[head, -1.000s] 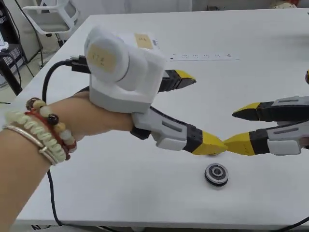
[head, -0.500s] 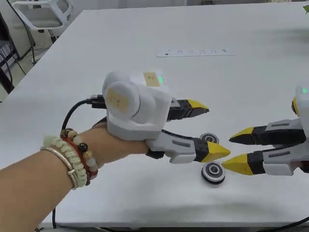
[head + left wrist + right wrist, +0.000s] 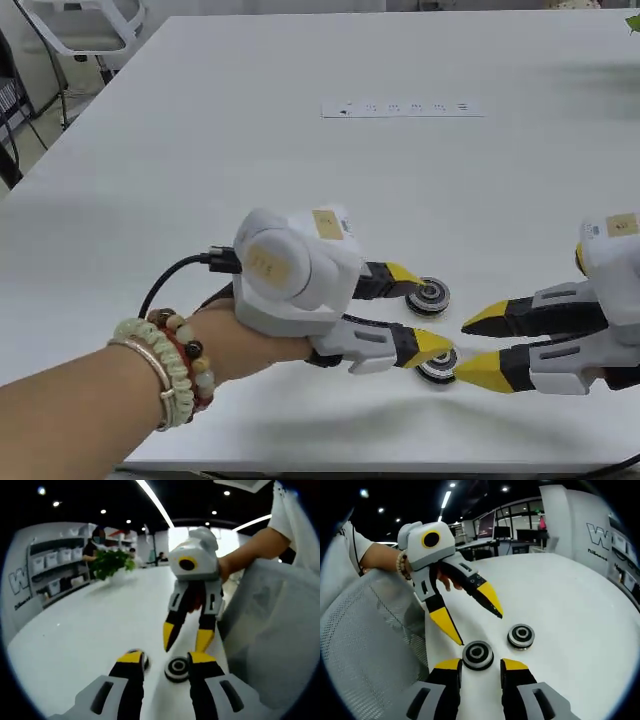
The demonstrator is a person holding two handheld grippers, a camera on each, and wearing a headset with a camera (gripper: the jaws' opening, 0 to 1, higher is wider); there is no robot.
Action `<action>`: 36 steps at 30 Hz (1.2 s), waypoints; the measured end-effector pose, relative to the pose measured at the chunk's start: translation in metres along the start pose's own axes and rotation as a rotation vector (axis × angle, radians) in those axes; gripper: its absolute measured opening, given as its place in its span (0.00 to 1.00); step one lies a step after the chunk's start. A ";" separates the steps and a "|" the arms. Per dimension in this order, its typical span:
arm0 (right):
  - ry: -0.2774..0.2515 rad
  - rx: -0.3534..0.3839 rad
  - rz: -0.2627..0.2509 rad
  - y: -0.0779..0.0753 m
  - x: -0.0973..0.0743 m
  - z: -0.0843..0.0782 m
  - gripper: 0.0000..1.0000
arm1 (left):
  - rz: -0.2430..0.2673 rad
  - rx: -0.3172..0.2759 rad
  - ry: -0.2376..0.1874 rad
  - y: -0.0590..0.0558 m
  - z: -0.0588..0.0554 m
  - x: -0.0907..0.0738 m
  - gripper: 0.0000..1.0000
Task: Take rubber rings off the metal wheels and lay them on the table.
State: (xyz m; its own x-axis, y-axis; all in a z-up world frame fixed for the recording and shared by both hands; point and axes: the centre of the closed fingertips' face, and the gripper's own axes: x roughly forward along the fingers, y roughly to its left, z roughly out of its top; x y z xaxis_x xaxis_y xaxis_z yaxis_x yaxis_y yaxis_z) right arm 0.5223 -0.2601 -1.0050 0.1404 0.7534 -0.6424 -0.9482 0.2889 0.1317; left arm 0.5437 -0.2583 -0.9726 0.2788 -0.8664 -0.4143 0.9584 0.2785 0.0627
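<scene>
on the white table (image 3: 250,160), the near wheel (image 3: 438,366) and far wheel (image 3: 428,296) are lying flat, wearing rubber rings (image 3: 466,656). left gripper (image 3: 425,312) and right gripper (image 3: 466,345) are flanking the near wheel, both gaping open.

White flat table (image 3: 200,180) in head view; long white marked strip (image 3: 405,108) at 12 o'clock, white office chair (image 3: 75,30) at 10. Left gripper view: linear ceiling light (image 3: 152,501) at 12, white shelves with bins (image 3: 55,562) at 9, green leafy plant (image 3: 110,564) beside. Right gripper view: white lettered wall (image 3: 597,535) at 2.
</scene>
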 end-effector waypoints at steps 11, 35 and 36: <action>0.036 -0.016 0.009 0.001 0.006 -0.008 0.26 | 0.000 -0.024 0.061 -0.006 -0.019 0.011 0.27; 0.043 -0.025 -0.012 -0.002 0.009 -0.010 0.26 | -0.024 0.001 0.080 -0.015 -0.026 0.015 0.15; 0.047 -0.025 -0.014 -0.002 0.010 -0.011 0.25 | -0.024 0.001 0.080 -0.015 -0.026 0.015 0.15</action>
State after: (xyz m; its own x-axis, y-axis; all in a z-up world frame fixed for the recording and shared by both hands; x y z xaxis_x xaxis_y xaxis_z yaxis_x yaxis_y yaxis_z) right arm 0.5229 -0.2600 -1.0197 0.1411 0.7208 -0.6786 -0.9531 0.2842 0.1037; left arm 0.5323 -0.2649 -1.0033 0.2502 -0.8371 -0.4865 0.9648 0.2578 0.0526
